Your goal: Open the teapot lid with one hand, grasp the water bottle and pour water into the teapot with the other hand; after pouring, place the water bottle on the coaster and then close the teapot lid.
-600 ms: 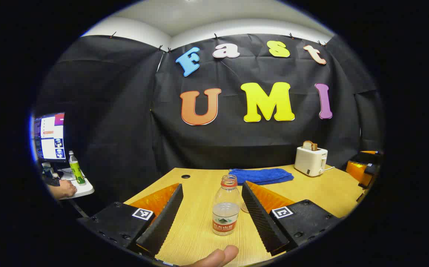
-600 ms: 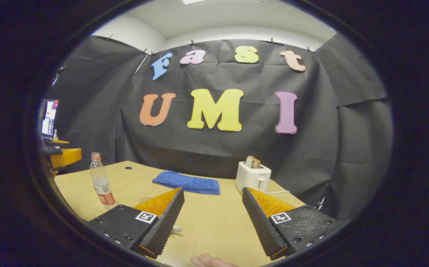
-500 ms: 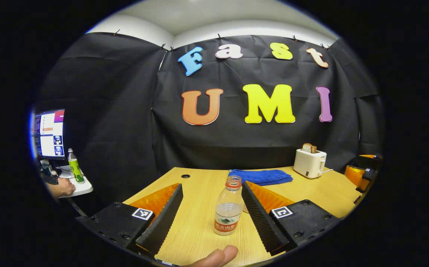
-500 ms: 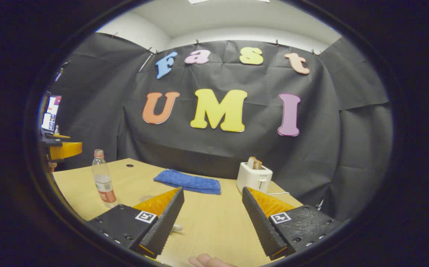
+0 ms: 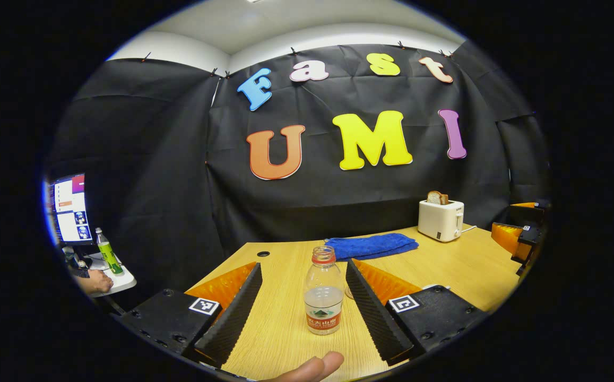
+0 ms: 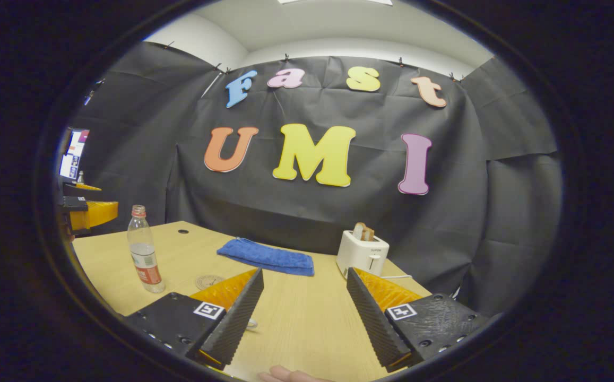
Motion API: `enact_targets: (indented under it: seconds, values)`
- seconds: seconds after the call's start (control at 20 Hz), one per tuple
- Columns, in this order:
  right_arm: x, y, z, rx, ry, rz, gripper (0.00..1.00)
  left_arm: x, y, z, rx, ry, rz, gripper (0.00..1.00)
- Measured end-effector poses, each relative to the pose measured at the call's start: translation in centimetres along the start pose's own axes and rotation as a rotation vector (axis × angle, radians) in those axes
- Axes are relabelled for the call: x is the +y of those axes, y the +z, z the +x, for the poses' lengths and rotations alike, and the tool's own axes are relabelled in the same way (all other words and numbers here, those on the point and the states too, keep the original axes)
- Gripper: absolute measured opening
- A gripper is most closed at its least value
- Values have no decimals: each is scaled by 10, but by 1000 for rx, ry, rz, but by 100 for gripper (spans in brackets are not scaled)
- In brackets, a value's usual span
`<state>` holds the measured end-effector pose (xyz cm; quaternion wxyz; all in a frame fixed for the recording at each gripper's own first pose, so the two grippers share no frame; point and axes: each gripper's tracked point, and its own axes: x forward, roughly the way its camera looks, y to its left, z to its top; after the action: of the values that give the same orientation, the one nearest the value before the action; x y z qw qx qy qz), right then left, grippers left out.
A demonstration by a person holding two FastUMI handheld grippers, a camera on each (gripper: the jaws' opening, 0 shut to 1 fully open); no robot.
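Left tongs (image 5: 301, 313) apart, water bottle (image 5: 323, 292) upright on desk (image 5: 444, 265) between fingers, not gripped. Right tongs (image 6: 304, 318) apart, nothing between; coaster (image 6: 208, 281) just beside. Risk: off-centre closing tips bottle; cap looks on, so no pour w/o removal.

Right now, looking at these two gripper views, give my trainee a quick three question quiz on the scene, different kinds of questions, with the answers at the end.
1. True or false: the left gripper is shut on the water bottle.
2. Multiple choice: what stands in the white toaster? A) a slice of bread B) a spoon C) nothing
3. Fill in: the folded cloth lying on the table between the bottle and the toaster is ___ in colour.

Key:
1. False. Its fingers are spread, with the bottle standing upright between them, untouched.
2. A
3. Blue
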<state>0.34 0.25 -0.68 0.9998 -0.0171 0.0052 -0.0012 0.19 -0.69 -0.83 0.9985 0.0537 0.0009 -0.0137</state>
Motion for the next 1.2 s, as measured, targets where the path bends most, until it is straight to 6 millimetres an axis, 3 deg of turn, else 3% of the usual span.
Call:
enact_targets:
  seconds: [0.6, 0.75, 1.2]
  values:
    - [2, -9, 10, 15, -4, 36, 95, 0, -15, 8, 48, 15, -19, 99]
    - [24, -20, 26, 12, 29, 68, 95, -2, -18, 9, 56, 7, -22, 99]
    - [90, -81, 61, 115, 114, 95, 98, 4, -23, 12, 73, 23, -20, 98]
